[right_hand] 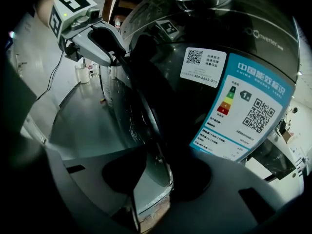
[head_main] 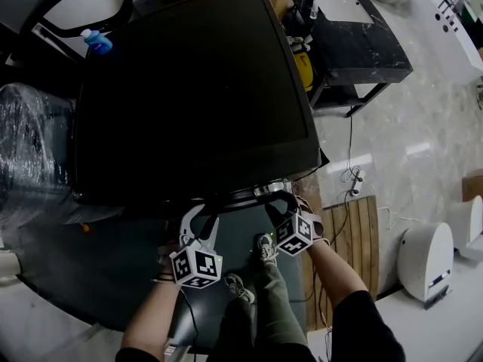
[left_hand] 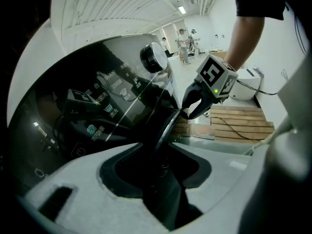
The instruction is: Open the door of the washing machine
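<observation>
I look down on a black washing machine (head_main: 196, 89); its round door (head_main: 243, 197) shows as a chrome-edged rim below the front edge. My left gripper (head_main: 201, 211) has white fingers, and the dark door rim (left_hand: 165, 130) runs between them, pinched in the left gripper (left_hand: 161, 156). The right gripper (head_main: 278, 204), with black fingers, grips the same rim (right_hand: 152, 126) a little further right, where the glass edge sits between its jaws (right_hand: 156, 165). Each gripper shows in the other's view: right gripper (left_hand: 191, 110), left gripper (right_hand: 113, 47). A control knob (left_hand: 153, 57) sits above the door.
A blue energy label (right_hand: 248, 111) is stuck on the machine's front. A blue bottle (head_main: 96, 42) and a plastic-wrapped bulk (head_main: 30, 149) are at the left. Right of the machine are a black table (head_main: 355, 36), a wooden pallet (head_main: 362, 232) and floor cables (head_main: 351, 176). The person's shoes (head_main: 266, 249) are below the door.
</observation>
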Available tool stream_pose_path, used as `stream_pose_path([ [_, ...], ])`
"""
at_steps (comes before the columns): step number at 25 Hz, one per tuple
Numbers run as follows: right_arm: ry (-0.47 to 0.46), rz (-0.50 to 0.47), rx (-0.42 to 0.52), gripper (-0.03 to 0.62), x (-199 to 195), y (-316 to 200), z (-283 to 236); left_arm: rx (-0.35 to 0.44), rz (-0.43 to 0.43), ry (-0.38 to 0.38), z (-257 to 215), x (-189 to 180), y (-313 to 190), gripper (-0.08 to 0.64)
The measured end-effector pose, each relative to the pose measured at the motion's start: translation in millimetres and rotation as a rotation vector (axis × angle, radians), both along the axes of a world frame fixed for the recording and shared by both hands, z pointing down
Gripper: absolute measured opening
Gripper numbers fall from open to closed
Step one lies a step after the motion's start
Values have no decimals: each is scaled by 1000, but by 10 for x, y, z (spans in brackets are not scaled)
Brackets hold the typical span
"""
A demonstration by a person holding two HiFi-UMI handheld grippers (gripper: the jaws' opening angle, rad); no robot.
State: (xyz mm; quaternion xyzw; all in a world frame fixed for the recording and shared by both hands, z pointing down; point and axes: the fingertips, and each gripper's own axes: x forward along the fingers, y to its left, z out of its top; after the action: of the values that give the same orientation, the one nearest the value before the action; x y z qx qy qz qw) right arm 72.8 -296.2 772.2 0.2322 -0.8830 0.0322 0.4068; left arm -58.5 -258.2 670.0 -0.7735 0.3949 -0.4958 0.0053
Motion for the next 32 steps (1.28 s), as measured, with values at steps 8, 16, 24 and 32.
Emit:
stream_pose_path([
  [8, 13, 64, 0, 144, 27, 10, -43, -12, -13, 20, -30, 4, 5, 155],
  [16, 31, 64, -16, 144, 66, 133, -7, -38, 12, 35, -6, 43, 93, 150],
  [24, -5, 74, -53, 120, 128, 1252, 34, -35, 135, 9, 25, 80, 803, 193],
  [32, -53, 94, -190, 201, -2, 2165, -5, -52, 90, -2, 55, -45, 1331, 229],
])
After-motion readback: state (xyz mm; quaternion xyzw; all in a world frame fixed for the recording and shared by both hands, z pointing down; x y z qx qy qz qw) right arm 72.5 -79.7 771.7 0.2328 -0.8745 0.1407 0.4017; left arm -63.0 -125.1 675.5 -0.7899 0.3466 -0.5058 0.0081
